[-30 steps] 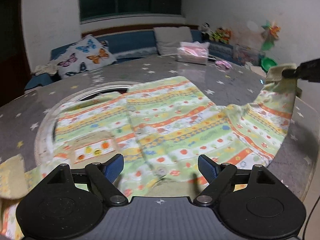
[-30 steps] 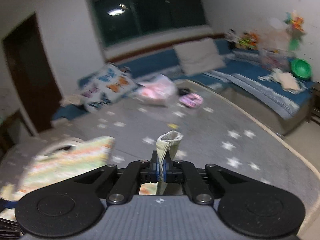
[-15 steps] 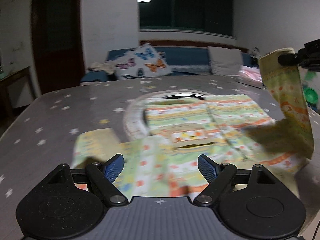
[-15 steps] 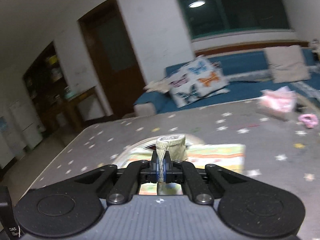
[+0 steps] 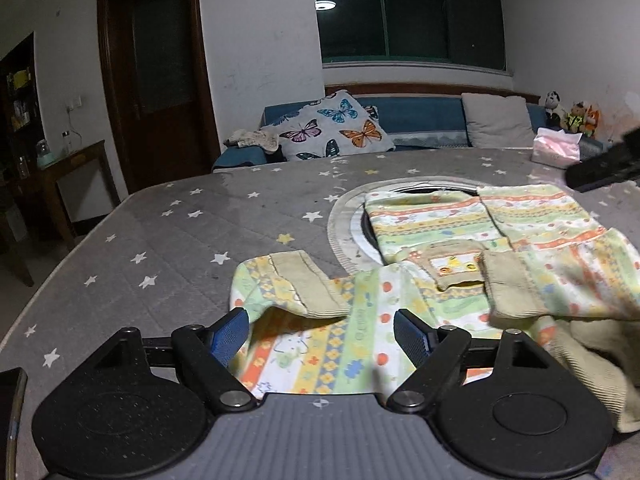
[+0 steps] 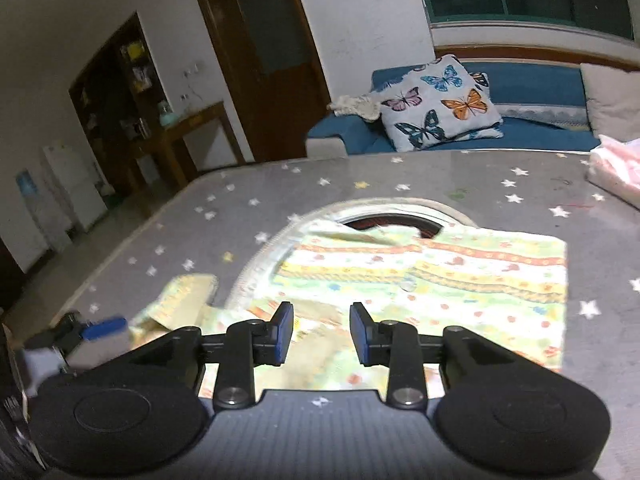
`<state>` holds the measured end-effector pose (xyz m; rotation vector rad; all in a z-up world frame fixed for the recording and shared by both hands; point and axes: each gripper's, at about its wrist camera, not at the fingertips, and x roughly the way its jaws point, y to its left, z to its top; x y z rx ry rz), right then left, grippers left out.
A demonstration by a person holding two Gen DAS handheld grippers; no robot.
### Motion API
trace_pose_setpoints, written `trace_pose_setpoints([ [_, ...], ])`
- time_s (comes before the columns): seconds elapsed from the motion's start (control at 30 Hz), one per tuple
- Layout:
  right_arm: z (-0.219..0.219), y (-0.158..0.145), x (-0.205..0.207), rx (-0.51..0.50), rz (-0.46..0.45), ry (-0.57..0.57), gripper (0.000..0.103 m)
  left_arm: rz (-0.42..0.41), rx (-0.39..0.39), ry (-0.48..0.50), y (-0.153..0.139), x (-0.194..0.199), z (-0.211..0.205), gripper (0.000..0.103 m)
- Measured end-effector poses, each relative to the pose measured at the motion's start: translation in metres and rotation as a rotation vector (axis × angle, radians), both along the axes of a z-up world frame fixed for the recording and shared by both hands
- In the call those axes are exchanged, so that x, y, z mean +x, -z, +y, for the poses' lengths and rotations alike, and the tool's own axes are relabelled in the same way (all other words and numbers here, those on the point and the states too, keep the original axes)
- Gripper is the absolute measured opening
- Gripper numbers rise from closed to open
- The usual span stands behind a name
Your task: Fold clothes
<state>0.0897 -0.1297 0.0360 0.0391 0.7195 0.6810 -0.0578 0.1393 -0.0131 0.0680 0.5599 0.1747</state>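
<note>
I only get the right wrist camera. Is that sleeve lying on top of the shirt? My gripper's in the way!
Observer: Yes. The left wrist view shows the sleeve folded across the shirt, with its beige cuff beside the little pocket.
Operator: Is the left gripper grabbing anything?
Observer: No. The left gripper has its jaws wide apart and closing. The other sleeve lies between them, not pinched.

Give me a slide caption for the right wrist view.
Right gripper, jaws opening and empty, above a striped child's top on the starry grey table.
</note>
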Motion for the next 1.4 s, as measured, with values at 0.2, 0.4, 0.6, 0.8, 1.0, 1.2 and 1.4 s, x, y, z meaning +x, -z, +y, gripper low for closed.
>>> trace_pose_setpoints([
  [0.2,0.014,0.024,-0.012,-0.147,-0.003,-0.089,0.037,0.024,0.084,0.01,0.008,0.016,0.004,0.08],
  [0.4,0.036,0.046,-0.029,-0.243,-0.019,-0.175,0.043,0.049,0.208,0.036,0.014,0.028,0.009,0.071],
  [0.6,0.039,0.055,-0.026,-0.258,0.007,-0.189,0.048,0.089,0.266,0.099,0.023,0.026,0.013,0.059],
  [0.8,0.039,0.057,-0.026,-0.261,0.013,-0.191,0.051,0.099,0.294,0.15,0.027,0.031,0.012,0.041],
  [1.0,0.039,0.058,-0.027,-0.259,0.011,-0.191,0.052,0.096,0.143,0.101,0.019,0.038,0.029,0.008],
  [1.2,0.035,0.05,-0.029,-0.236,-0.008,-0.184,0.052,0.009,-0.079,0.052,-0.016,0.034,0.041,0.005],
  [1.4,0.013,0.036,-0.031,-0.187,-0.037,-0.129,0.052,-0.096,-0.186,0.127,-0.053,0.032,0.018,0.005],
])
